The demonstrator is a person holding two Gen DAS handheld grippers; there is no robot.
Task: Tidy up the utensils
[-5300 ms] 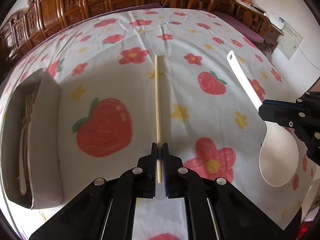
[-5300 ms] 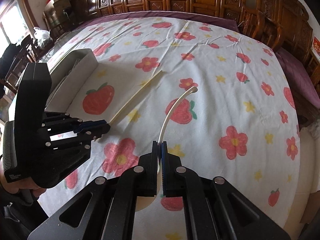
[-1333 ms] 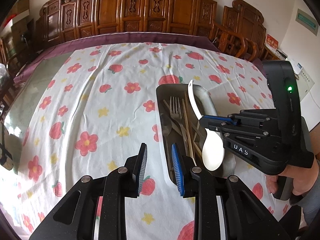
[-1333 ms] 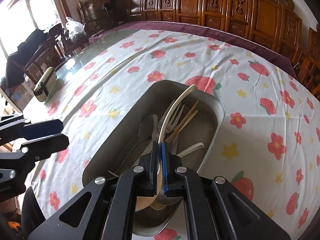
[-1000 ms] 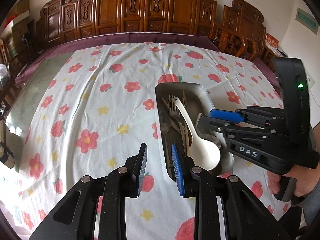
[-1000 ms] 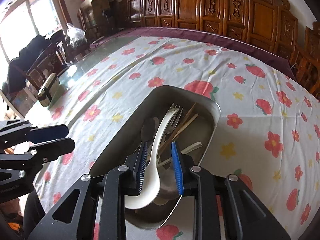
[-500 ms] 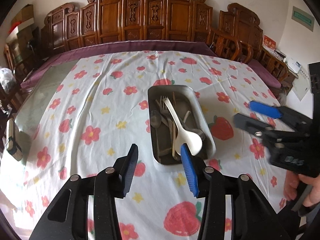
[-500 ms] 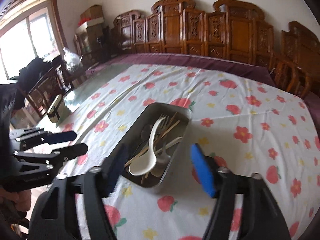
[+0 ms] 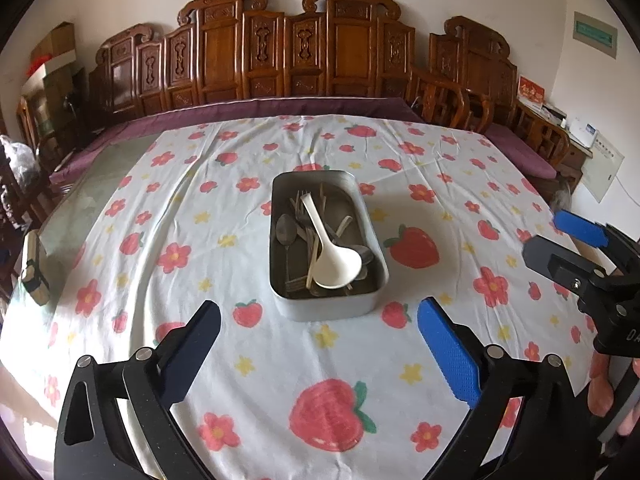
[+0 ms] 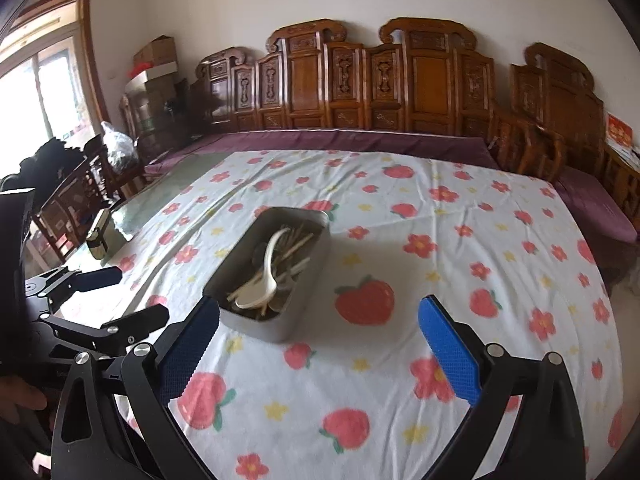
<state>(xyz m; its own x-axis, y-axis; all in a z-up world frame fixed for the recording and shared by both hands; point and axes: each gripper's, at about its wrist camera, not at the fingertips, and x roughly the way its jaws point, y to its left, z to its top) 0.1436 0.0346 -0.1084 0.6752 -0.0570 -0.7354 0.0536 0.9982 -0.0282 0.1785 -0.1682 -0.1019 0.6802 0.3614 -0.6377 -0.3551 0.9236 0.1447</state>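
Observation:
A metal tray [image 9: 371, 216] stands mid-table and holds forks, spoons, chopsticks and a white plastic spoon [image 9: 334, 260]. The tray [image 10: 316, 276] and the white spoon [image 10: 260, 284] also show in the right wrist view. My left gripper [image 9: 318, 344] is wide open and empty, pulled back above the near tablecloth. My right gripper [image 10: 318, 340] is wide open and empty, raised near the tray's near end. The right gripper also shows at the right edge of the left wrist view [image 9: 560, 244], and the left gripper at the left of the right wrist view [image 10: 120, 296].
The table wears a white cloth [image 9: 224, 240] with strawberries and flowers. A small dark box [image 9: 34, 272] sits on the bare glass at the left edge. Carved wooden chairs [image 9: 300, 48] line the far side, with more at the right.
Both grippers let go of their utensils into the tray, opened wide and drew back and up. The white spoon now lies in the tray.

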